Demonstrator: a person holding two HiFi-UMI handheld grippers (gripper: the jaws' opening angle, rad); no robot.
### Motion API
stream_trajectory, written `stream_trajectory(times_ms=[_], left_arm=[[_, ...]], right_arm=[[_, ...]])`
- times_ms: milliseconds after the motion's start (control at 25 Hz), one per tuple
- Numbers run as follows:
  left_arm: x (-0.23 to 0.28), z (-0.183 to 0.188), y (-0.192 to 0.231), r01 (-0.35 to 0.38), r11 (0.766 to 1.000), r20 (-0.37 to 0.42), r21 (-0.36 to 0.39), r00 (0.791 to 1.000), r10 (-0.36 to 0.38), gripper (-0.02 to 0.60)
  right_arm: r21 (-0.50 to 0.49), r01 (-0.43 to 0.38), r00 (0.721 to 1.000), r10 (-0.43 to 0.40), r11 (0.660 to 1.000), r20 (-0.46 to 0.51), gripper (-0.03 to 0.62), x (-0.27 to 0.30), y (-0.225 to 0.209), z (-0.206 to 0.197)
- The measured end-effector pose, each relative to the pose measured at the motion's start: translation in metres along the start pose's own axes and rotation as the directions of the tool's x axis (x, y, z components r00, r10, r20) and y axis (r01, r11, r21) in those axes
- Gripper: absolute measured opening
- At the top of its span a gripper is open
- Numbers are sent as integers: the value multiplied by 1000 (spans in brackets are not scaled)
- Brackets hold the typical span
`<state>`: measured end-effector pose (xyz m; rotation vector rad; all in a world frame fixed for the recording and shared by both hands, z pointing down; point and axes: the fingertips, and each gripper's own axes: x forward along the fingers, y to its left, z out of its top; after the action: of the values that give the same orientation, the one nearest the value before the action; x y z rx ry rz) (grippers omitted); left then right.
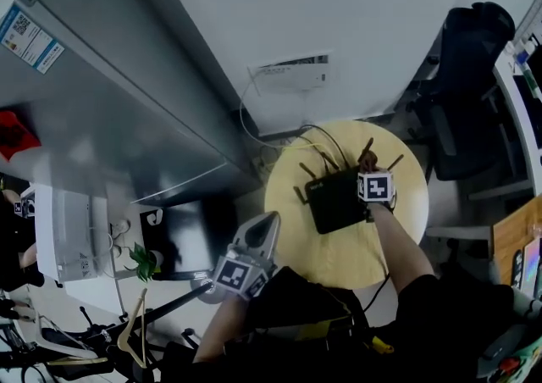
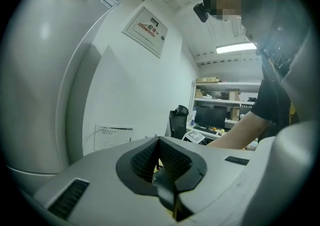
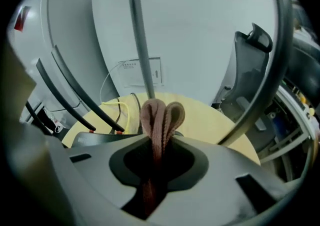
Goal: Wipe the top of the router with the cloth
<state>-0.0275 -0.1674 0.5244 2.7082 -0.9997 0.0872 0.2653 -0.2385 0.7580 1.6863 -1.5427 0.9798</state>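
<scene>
A black router (image 1: 337,200) with several antennas lies on a round yellow table (image 1: 339,263). My right gripper (image 1: 367,166) hovers over the router's far right part, shut on a folded pinkish-brown cloth (image 3: 161,118). The cloth's loops stick out past the jaws above the router's body (image 3: 97,139), between upright antennas (image 3: 141,45). My left gripper (image 1: 268,224) hangs off the table's left side, away from the router. In the left gripper view its jaws (image 2: 159,143) are pressed together with nothing between them.
Cables run from the router over the table's far edge to a white wall box (image 1: 292,74). A black office chair (image 1: 464,76) stands at the right. A tall grey cabinet (image 1: 102,119) fills the left, with a small plant (image 1: 144,261) below it.
</scene>
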Motion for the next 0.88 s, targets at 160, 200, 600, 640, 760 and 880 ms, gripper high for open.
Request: stream_trajectory(times_ms=[160, 200, 600, 640, 760, 880], left_arm=[[7, -2, 2, 49, 999, -11, -5, 999, -49, 0], [8, -5, 2, 64, 998, -19, -4, 998, -64, 0], [23, -9, -10, 131, 991, -43, -10, 990, -131, 0], [23, -6, -12, 132, 991, -35, -3, 991, -132, 0], [23, -1, -17, 119, 993, -9, -1, 993, -119, 0], [20, -4, -21, 101, 995, -3, -19, 995, -101, 0]], right_arm=[[35, -19, 998, 17, 999, 56, 63, -8, 3, 7], [43, -25, 996, 21, 999, 82, 63, -13, 5, 11], [-8, -38, 961, 39, 999, 273, 63, -68, 7, 48], [-18, -40, 957, 43, 999, 286, 63, -73, 8, 51], [-37, -49, 943, 58, 998, 326, 63, -87, 9, 59], [-46, -62, 929, 74, 997, 363, 63, -103, 11, 65]])
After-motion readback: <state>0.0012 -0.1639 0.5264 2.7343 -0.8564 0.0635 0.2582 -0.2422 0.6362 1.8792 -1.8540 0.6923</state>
